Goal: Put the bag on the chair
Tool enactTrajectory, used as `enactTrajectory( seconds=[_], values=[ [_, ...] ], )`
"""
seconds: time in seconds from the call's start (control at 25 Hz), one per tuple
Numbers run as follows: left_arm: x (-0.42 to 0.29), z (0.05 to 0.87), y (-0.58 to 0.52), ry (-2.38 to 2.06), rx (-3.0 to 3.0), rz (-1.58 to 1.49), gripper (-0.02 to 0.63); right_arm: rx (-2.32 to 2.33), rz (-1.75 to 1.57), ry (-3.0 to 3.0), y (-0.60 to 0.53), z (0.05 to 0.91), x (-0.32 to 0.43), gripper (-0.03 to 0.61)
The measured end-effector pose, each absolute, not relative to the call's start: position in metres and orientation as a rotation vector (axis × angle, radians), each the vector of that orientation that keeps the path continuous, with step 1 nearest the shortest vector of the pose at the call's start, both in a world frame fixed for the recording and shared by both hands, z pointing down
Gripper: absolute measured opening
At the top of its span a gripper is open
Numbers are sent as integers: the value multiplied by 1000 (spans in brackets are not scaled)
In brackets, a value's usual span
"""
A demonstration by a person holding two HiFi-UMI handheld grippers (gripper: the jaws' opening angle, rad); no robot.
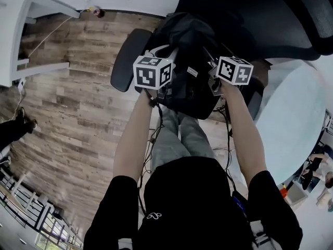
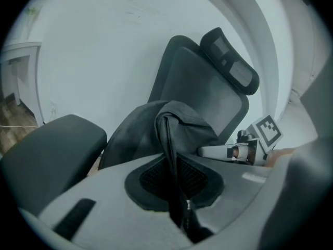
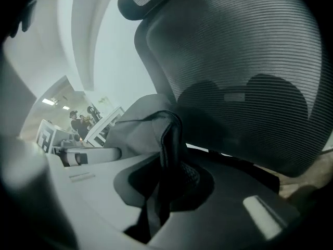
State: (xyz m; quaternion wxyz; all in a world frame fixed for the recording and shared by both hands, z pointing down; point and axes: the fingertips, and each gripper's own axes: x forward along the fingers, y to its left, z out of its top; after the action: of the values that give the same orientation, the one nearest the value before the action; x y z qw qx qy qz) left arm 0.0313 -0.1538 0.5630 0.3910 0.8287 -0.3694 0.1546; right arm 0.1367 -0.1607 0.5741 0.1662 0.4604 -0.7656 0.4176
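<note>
Near: the left tool (image 2: pixel 176 189) and right tool (image 3: pixel 166 189) are each clamped on a fold of the black bag (image 1: pixel 187 43), which is held between them. Beyond: the bag sits over the seat of the chair (image 1: pixel 270 20), with the backrest just behind. Stage, as judged: the bag has reached the chair, while setting it down and releasing it remain.

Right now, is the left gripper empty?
No, the left gripper is shut on a dark fold of the bag.
</note>
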Motion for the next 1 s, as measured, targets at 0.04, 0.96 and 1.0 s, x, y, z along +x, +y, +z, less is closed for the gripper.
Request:
enactTrajectory(
  seconds=[0.04, 0.96, 1.0],
  values=[
    [31, 567, -158, -956, 2100, 404, 28, 1317, 1196, -2173, -165, 578, 138, 38],
    [-24, 368, -122, -1585, 2205, 109, -3, 1557, 1075, -2554, -143, 403, 145, 49],
    [-25, 351, -120, -1603, 2215, 71, -3, 1568, 1060, -2596, -144, 385, 145, 29]
  ],
)
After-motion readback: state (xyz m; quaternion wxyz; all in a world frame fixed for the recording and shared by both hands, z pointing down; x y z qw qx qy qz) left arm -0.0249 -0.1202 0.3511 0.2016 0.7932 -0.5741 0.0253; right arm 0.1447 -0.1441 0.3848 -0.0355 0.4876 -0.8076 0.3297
